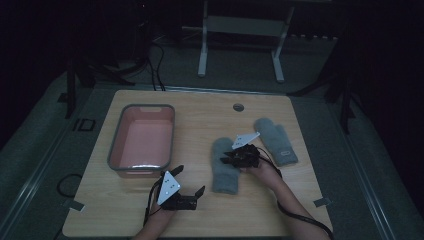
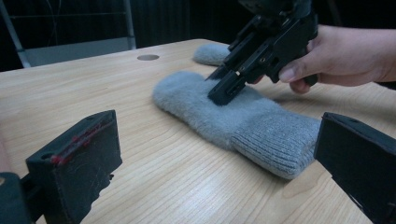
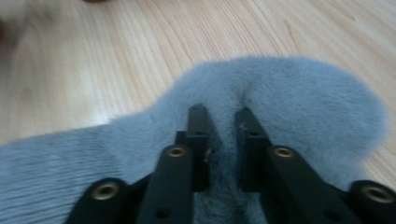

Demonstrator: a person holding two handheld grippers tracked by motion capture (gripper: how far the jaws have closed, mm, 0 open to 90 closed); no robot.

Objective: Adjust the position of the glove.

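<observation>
The right gripper (image 3: 219, 116) is clamped on the soft, light near mitten (image 1: 225, 167) mid-table, pinching a fleece fold; the left gripper (image 1: 189, 181) stands apart near the front edge.

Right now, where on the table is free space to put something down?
Bare wood lies along the far edge beyond the basin and the far mitten, and at the near right corner. The middle is crowded: the right tongs pinch the near mitten, and the open left tongs hover by the basin.
</observation>
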